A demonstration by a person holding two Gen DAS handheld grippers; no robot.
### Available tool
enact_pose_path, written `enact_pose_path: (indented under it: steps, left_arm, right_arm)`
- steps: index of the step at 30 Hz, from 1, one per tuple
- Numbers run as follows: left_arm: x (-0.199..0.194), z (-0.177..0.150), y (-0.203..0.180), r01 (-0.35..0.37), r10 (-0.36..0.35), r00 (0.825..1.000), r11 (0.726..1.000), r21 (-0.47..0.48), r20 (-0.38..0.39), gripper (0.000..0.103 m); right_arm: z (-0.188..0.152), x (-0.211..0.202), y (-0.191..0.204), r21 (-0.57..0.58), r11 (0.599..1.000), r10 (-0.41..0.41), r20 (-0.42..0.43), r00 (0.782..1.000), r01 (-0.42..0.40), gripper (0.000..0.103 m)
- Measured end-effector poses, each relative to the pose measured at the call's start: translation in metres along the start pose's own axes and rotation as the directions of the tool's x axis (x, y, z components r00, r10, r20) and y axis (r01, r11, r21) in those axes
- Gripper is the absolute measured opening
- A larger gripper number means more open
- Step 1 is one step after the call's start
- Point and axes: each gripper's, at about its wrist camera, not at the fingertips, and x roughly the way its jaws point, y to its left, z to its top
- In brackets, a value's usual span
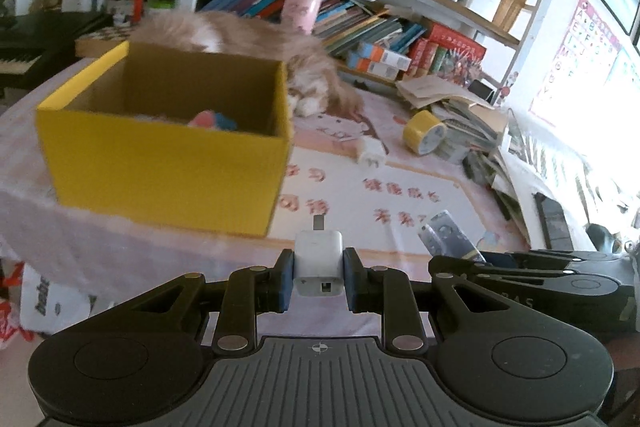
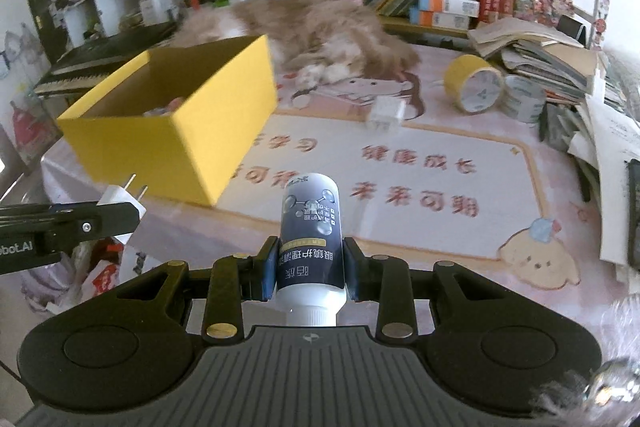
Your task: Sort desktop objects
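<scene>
The left gripper (image 1: 319, 277) is clamped on a white plug adapter (image 1: 319, 261), its blue pads pressing the adapter's two sides and the metal prongs pointing away from the camera. The right gripper (image 2: 310, 273) is clamped on a dark-labelled bottle (image 2: 310, 227) with a white cap, held across its body with the cap towards the camera. Both loads hang over the near edge of the desk, which is covered by a pink cartoon mat (image 2: 420, 195).

The yellow cardboard box (image 1: 168, 163) stands open at the near left corner of the desk, with some pink and blue item already lying inside. A fluffy cat (image 2: 312, 31) lies along the far edge just behind the box. Still on the mat are a second white charger (image 2: 385, 115) near the middle, a yellow tape roll (image 2: 474, 83) and a grey tape roll (image 2: 522, 99) towards the right edge beside a pile of books.

The step in hand looks like the carry: two objects picked, neither yet dropped. The next move calls for bringing each gripper over the box's open top, clear of its walls, one after the other so they do not collide, and only then releasing.
</scene>
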Motion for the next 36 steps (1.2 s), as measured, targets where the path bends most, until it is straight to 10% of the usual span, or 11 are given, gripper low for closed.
enact_pose_path:
  steps: [36]
  left_arm:
    - [-0.086,-0.044,0.091,-0.168,0.177,0.983,0.974,-0.151,0.045,0.024]
  right_arm:
    - [-0.016,0.004,0.142,-0.231,0.95,0.202,-0.06,0.978,-0.21,0.03]
